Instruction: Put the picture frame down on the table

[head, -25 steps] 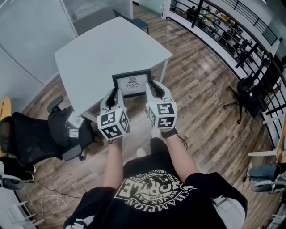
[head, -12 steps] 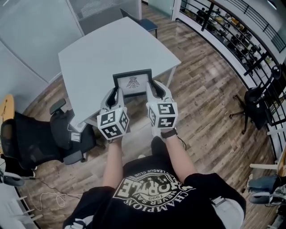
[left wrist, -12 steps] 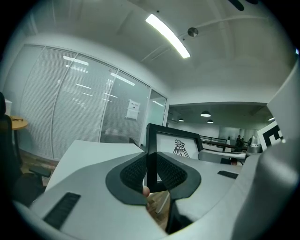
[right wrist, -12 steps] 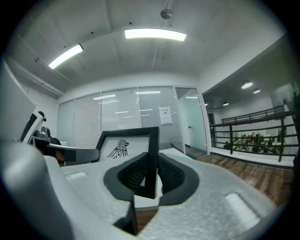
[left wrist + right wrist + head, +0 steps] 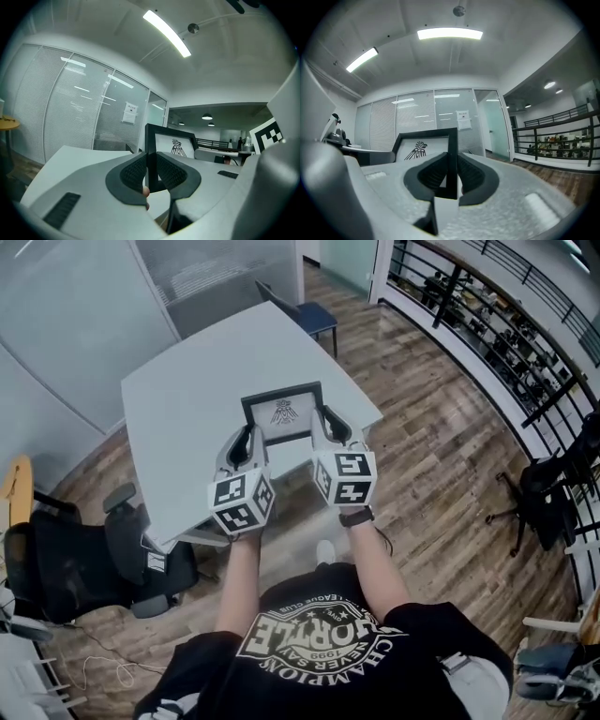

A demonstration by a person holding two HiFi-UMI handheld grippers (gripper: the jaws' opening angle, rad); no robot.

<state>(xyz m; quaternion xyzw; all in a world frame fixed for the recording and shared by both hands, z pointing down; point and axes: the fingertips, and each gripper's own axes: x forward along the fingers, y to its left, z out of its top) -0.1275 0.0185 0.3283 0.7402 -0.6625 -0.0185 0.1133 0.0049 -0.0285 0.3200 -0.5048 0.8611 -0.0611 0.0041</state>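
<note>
Fingers (image 5: pixel 133 171) are clamping the picture frame (image 5: pixel 284 412).
Left gripper (image 5: pixel 248 435) is pinching its left edge, right gripper (image 5: pixel 328 423) its right edge.

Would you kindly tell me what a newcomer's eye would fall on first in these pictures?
A black rectangular picture frame with a white print is gripped by its two side edges, with the left tool and the right tool each shut on it. It hangs over the near part of the pale grey table, which stands on a wood-plank floor.
</note>
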